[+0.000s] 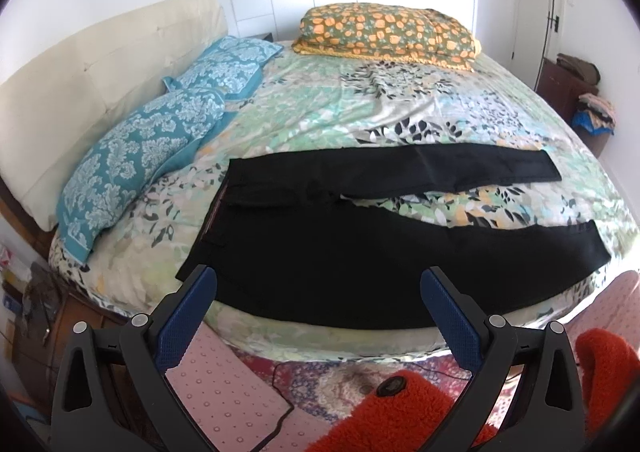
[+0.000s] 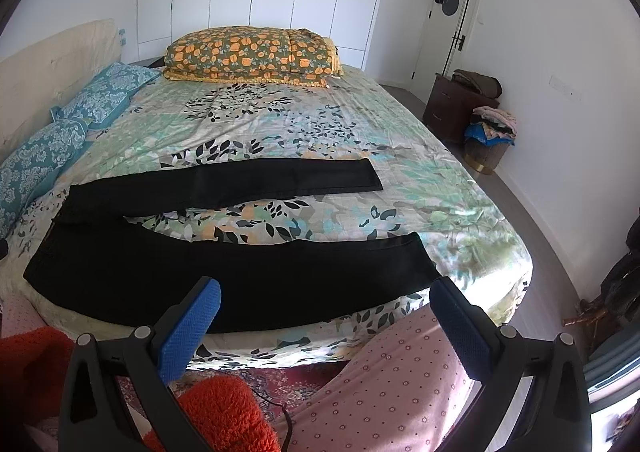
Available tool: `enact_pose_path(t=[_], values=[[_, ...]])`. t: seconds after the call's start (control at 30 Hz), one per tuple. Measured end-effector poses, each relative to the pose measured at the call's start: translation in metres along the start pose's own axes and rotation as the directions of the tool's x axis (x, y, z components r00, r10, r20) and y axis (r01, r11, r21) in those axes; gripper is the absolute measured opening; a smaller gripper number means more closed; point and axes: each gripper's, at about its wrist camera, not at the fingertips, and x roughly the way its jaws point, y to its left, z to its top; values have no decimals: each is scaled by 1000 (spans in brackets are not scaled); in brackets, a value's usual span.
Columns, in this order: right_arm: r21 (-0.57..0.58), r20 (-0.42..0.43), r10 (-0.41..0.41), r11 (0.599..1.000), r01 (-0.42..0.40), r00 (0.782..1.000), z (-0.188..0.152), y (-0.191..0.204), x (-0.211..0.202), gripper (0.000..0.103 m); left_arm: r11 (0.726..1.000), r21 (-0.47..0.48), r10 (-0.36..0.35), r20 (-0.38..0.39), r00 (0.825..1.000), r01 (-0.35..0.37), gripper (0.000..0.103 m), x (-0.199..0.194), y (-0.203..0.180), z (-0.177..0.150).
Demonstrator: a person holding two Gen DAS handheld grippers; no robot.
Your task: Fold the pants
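Lying flat on the bed [image 1: 360, 108], legs splayed, black pants [image 1: 320, 252]; left gripper [image 1: 318, 284] and right gripper [image 2: 326, 294] jaws apart, short of pants.

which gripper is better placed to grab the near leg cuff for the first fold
Right, probably. The near leg's cuff lies just ahead of the open right gripper; the open left gripper faces the waist end.

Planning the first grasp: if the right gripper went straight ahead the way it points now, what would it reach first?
Probably the near leg of the black pants, which lies directly between the open right gripper fingers at the bed's near edge. Depth is hard to judge in this view.
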Motion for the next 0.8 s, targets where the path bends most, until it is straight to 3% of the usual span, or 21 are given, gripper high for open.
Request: enact_pose_path(t=[0.43, 0.7, 0.8], values=[[4, -39, -12, 1000, 12, 999, -3, -11, 38, 103, 994, 19, 105, -7, 994, -105, 102, -12, -10, -2], [18, -24, -13, 1000, 13, 1000, -4, -4, 34, 103, 992, 50, 120, -12, 993, -119, 102, -25, -9, -14], [11, -31, -25, 1000, 26, 999, -4, 2, 31, 103, 994, 23, 112, -9, 994, -111, 102, -25, 3, -13]])
